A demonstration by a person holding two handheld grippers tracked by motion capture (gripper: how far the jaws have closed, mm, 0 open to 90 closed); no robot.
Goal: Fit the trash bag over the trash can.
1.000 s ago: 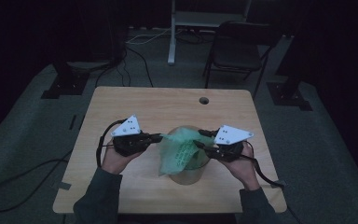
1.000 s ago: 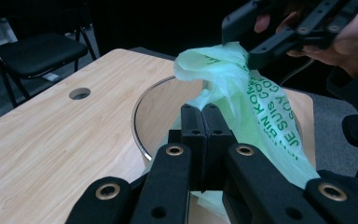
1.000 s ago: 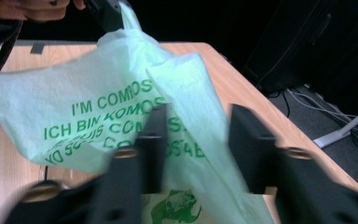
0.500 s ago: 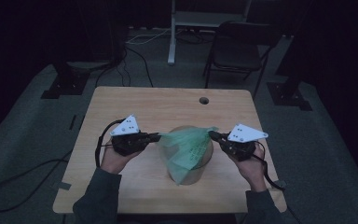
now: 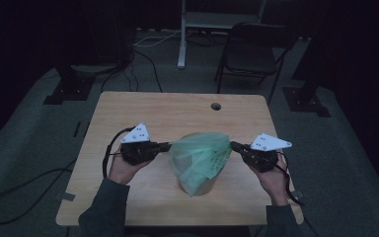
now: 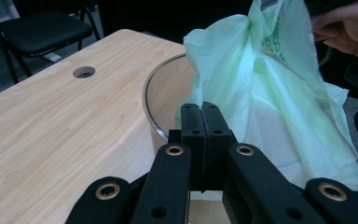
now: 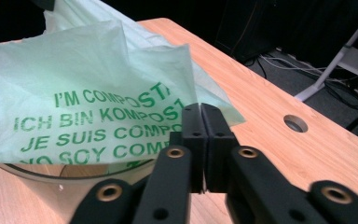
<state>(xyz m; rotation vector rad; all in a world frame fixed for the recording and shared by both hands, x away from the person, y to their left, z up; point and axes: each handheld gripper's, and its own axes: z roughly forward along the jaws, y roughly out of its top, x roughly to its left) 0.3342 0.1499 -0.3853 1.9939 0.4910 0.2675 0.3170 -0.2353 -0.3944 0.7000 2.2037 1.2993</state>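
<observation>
Both claws, left gripper (image 5: 166,146) & right gripper (image 5: 233,145), clamped shut on green bag (image 5: 202,157) edges; bin (image 6: 165,100) under it. Overstretch btwn them = film tears/slips out.

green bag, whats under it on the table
A round container with a metal rim stands on the table under the green bag, which both grippers hold stretched above it. The bag covers most of the opening, so any contents stay hidden.

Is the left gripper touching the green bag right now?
Touching. In the left gripper view the left gripper has its jaws shut on an edge of the green bag; the high view shows the film pulled taut from it.
</observation>
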